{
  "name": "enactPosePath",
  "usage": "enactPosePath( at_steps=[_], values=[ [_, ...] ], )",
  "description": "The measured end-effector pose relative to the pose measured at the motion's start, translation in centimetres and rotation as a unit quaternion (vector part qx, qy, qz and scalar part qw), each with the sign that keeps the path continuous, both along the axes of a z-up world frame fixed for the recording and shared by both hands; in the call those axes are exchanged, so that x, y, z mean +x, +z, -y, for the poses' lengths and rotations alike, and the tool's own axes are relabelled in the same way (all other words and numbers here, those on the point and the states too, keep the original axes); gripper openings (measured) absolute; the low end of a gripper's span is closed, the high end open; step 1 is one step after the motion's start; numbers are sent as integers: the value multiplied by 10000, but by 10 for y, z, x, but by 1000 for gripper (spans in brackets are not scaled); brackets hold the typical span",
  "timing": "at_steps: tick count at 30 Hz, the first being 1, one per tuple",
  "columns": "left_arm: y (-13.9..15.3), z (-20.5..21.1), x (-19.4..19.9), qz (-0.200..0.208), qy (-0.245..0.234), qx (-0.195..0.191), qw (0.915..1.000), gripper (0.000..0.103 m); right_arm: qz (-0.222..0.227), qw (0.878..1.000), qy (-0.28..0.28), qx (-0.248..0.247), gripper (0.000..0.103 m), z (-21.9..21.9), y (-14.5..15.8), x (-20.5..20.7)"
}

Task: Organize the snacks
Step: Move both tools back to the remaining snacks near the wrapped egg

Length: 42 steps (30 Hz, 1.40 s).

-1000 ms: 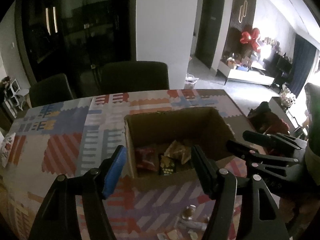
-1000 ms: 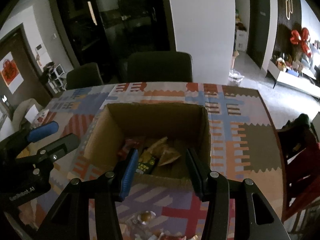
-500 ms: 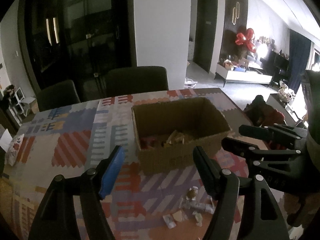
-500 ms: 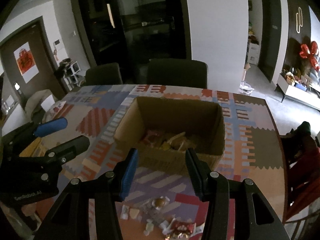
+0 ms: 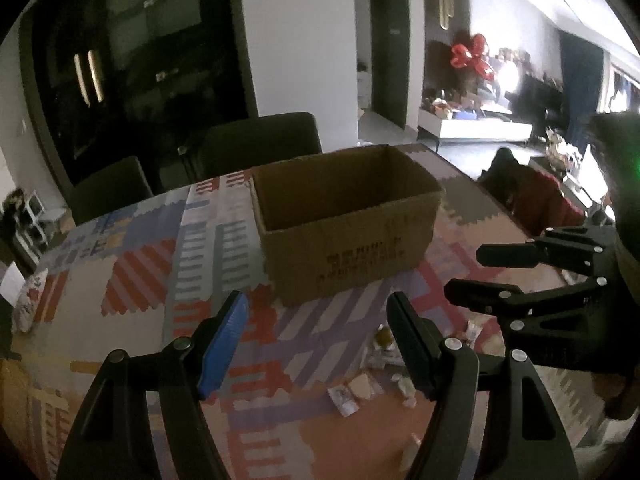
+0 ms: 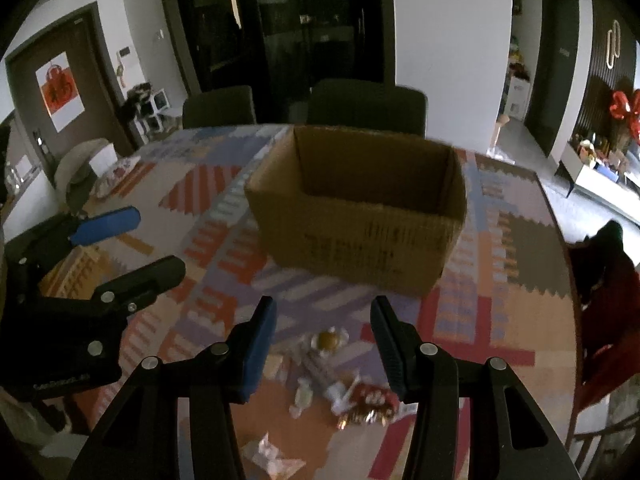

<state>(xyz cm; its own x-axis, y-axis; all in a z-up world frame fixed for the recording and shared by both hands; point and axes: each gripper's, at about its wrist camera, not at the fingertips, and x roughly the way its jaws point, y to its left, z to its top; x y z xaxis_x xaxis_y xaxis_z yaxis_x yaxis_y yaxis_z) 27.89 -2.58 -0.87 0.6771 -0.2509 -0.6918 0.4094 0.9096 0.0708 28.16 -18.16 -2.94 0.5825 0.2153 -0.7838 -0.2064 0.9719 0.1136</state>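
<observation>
My left gripper (image 5: 316, 336) has its fingers (image 5: 224, 344) spread wide with nothing between them, having just opened a little further. My right gripper (image 6: 322, 340) stands moderately open, also holding nothing. Under both, loose snack packets (image 6: 344, 396) lie scattered on the near part of the bench (image 6: 500, 320), which is covered in a patterned cloth. Beyond them sits the open cardboard box (image 6: 360, 216), with two dark chairs (image 6: 366, 106) behind it.

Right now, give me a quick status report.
Left gripper and right gripper open, empty. Small wrapped snacks loose on patterned tablecloth, short of brown cardboard box. Nothing blocking.
</observation>
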Motion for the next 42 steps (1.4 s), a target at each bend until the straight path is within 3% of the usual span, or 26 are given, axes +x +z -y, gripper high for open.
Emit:
enactPosePath(
  at_steps=[7,14,19,26,33,42],
  values=[
    [-18,-2,-23,149,-247,103,9995,71,-239,9995,185,31,50,-6,-29,-18],
    [-42,-3,-43,271,-452,344,9980,71,-148,9985,436,-284,50,-19,-49,-34],
    [-66,-1,-47,56,-582,467,9972,71,-55,9963,616,-590,50,-27,-64,-40],
    [-96,4,-43,-180,-908,577,9940,71,-266,9942,802,-669,50,-32,-89,-35],
    [-126,12,-31,-349,-1286,743,9883,71,-205,9917,936,-855,50,-35,-108,-25],
    [-164,18,-17,-718,-1461,780,9836,71,-435,9916,941,-774,46,-28,-139,-8]
  ],
)
